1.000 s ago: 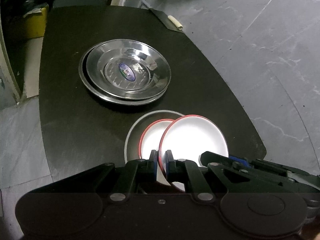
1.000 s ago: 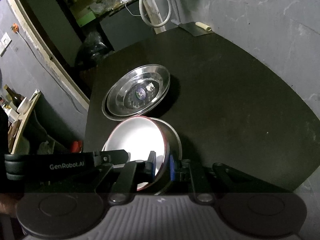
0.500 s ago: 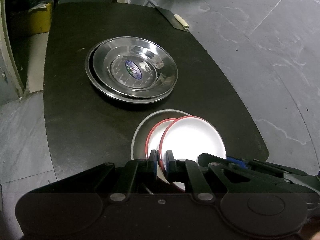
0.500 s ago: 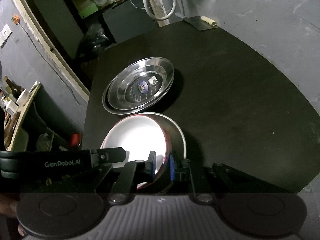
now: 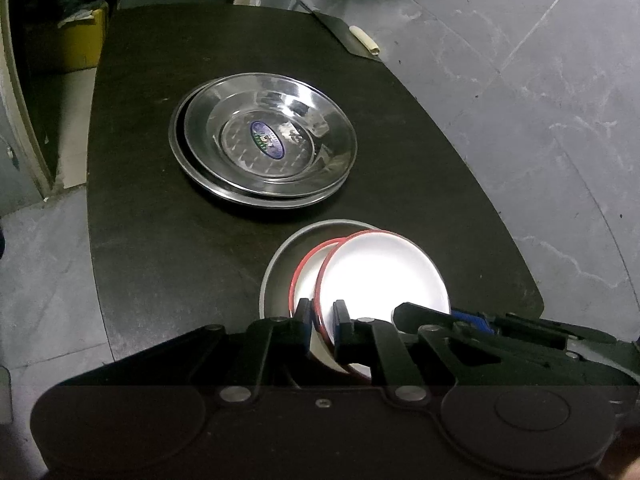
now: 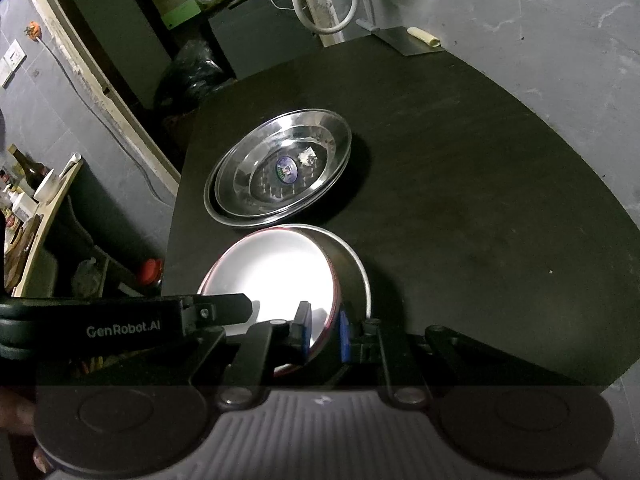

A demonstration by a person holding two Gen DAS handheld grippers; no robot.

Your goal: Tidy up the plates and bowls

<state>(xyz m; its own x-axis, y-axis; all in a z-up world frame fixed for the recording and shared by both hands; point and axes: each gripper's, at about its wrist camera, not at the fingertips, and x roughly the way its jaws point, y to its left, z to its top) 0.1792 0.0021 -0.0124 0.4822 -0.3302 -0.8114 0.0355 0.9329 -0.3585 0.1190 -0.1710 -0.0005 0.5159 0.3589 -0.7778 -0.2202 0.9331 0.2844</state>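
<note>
A white bowl with a red rim [image 5: 384, 276] [image 6: 280, 272] lies tilted on a second red-rimmed white bowl [image 5: 306, 276], both inside a grey steel bowl [image 5: 276, 272] [image 6: 356, 276] near the front edge of the black table [image 5: 160, 240]. My left gripper [image 5: 321, 314] has the top bowl's near rim between its pads, and its jaws are opening slightly. My right gripper [image 6: 324, 326] is shut on the same bowl's opposite rim, and its blue-padded tip [image 5: 472, 318] shows in the left wrist view. Two stacked steel plates [image 5: 264, 140] [image 6: 280, 172] sit farther back.
A flat cleaver with a pale handle [image 5: 352, 38] [image 6: 404, 42] overhangs the table's far edge. A white hose [image 6: 320, 0] hangs behind it. A yellow box [image 5: 80, 40] and a shelf with bottles [image 6: 32, 184] stand left of the table. Grey stone floor surrounds it.
My left gripper's pads now stand slightly wider apart around the bowl's rim. Both views have shifted a little. The bowls and the plates stay in their places.
</note>
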